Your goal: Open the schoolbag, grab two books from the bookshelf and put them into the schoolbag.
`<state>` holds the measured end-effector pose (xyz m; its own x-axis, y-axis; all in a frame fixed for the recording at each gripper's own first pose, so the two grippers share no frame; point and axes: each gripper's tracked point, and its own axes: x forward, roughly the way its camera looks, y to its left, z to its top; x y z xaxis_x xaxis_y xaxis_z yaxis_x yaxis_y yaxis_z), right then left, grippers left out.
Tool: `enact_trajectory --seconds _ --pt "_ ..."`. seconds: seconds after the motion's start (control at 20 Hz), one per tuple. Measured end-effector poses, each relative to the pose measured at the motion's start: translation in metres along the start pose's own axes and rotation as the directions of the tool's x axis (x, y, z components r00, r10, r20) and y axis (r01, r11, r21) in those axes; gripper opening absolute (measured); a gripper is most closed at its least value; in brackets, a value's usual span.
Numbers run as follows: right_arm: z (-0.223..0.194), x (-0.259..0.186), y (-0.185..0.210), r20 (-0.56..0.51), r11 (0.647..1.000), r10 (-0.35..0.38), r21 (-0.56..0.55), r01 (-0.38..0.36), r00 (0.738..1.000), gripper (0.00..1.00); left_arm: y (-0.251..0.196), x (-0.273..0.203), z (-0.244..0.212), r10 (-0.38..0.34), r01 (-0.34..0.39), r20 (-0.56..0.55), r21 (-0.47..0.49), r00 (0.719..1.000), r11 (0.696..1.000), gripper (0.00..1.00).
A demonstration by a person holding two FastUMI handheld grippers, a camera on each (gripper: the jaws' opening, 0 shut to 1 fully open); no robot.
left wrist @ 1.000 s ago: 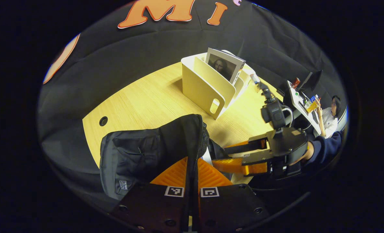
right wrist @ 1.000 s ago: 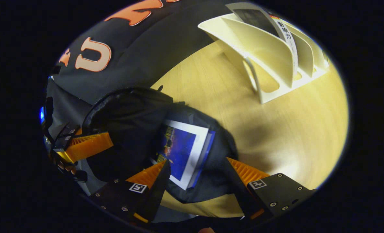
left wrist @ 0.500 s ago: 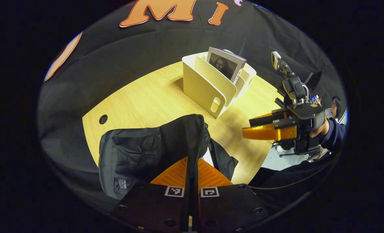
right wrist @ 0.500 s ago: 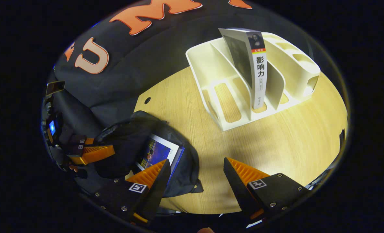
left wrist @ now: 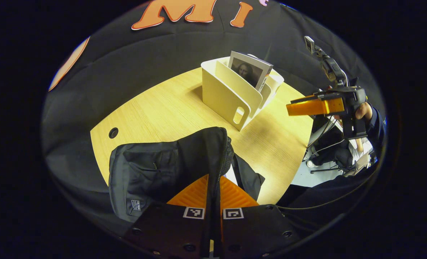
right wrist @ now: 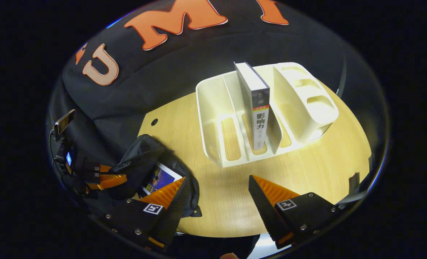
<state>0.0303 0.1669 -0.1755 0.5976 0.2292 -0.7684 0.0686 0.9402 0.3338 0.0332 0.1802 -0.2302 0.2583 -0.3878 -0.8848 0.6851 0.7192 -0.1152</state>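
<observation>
The black schoolbag (left wrist: 156, 169) lies at the table's near edge, and my left gripper (left wrist: 213, 178) is shut on its zippered opening edge, holding it up. In the right gripper view the schoolbag (right wrist: 138, 162) gapes, with a blue-covered book (right wrist: 158, 178) inside and the left gripper (right wrist: 122, 177) at its rim. A cream bookshelf (left wrist: 224, 100) holds one upright book (left wrist: 251, 70). My right gripper (right wrist: 219, 187) is open and empty above the table, facing the bookshelf (right wrist: 307, 108) and the book's (right wrist: 258, 108) spine. From the left gripper view, the right gripper (left wrist: 292, 108) hovers right of the shelf.
The wooden table (left wrist: 163, 108) has a round cable hole (left wrist: 113, 132) at its far left. Bare tabletop (right wrist: 325, 162) lies between bag and shelf. A sleeved hand (left wrist: 364, 111) holds the right gripper past the table's right edge. Black cloth walls the back.
My right gripper has come out of the bag open, leaving the blue book inside, and has risen and swung toward the bookshelf. The left gripper has stayed shut on the bag.
</observation>
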Motion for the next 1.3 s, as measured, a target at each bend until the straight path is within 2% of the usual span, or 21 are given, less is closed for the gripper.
enact_trajectory --seconds 0.2,0.35,0.6,0.65,1.1,1.3 --pt "0.024 -0.012 -0.010 -0.014 0.998 -0.028 -0.055 0.027 1.000 0.98 0.000 0.001 -0.001 -0.001 0.001 -0.009 -0.001 1.000 1.000 0.05" --pt "0.048 -0.019 -0.016 -0.019 0.997 -0.023 -0.067 0.022 1.000 0.99 0.001 0.004 -0.001 0.010 -0.011 -0.015 -0.014 1.000 1.000 0.05" --pt "0.091 -0.018 -0.037 -0.040 0.986 -0.059 -0.156 0.052 0.997 0.98 0.000 0.003 -0.004 0.036 -0.037 -0.024 -0.040 0.999 0.999 0.05" --pt "0.087 -0.020 -0.044 -0.049 0.985 -0.062 -0.162 0.054 0.997 0.98 0.000 0.003 -0.004 0.046 -0.047 -0.025 -0.045 0.999 0.998 0.05" --pt "0.146 0.010 -0.053 -0.113 0.972 -0.064 -0.233 0.037 0.992 0.99 0.000 0.003 -0.005 0.103 -0.106 -0.031 -0.130 0.994 0.986 0.05" --pt "0.156 0.032 -0.053 -0.153 0.961 -0.070 -0.277 0.025 0.986 0.99 0.001 0.001 -0.007 0.125 -0.130 -0.036 -0.157 0.991 0.979 0.05"
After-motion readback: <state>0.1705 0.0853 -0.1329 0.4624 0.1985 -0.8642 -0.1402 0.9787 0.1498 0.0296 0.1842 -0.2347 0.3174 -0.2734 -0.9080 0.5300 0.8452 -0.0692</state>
